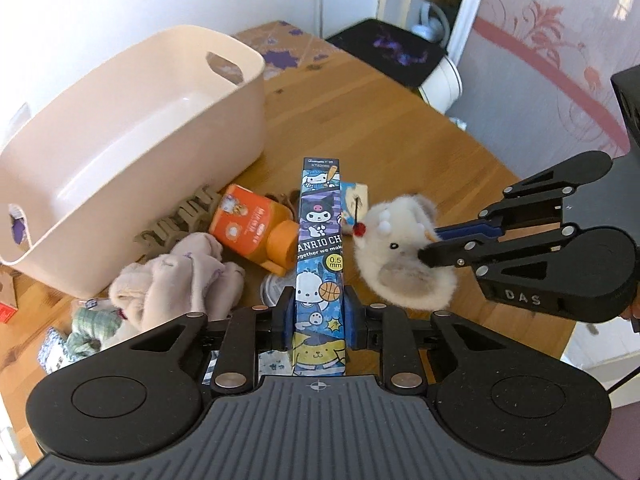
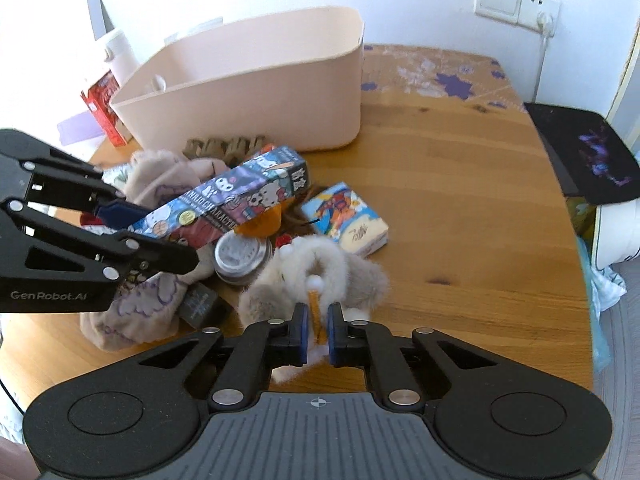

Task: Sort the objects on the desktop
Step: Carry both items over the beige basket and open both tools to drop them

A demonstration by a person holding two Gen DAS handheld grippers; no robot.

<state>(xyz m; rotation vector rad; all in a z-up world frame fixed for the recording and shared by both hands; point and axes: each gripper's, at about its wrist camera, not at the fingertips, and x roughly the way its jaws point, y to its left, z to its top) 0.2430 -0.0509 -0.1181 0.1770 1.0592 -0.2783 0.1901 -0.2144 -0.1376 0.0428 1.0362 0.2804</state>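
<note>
**Both claws loaded above the cluttered bench**

The left claw (image 1: 318, 312) is clenched on a long blue cartoon-printed pen box (image 1: 319, 256), its pads pressing the box's two long sides near the lower end; the box points forward along the fingers. The right claw (image 2: 316, 330) is clenched on a fluffy beige plush toy (image 2: 320, 280), pinching a thin orange strip of it between the pads. Beneath and beside them lie an orange bottle (image 1: 256, 228) on its side, a round metal tin (image 2: 240, 256), a crumpled pale cloth (image 1: 180, 276), a small illustrated packet (image 2: 346, 218) and a brown hair clip (image 1: 176, 220). Farther off on the wooden bench (image 2: 460, 200) stands an empty beige basket (image 1: 120, 128).
</note>
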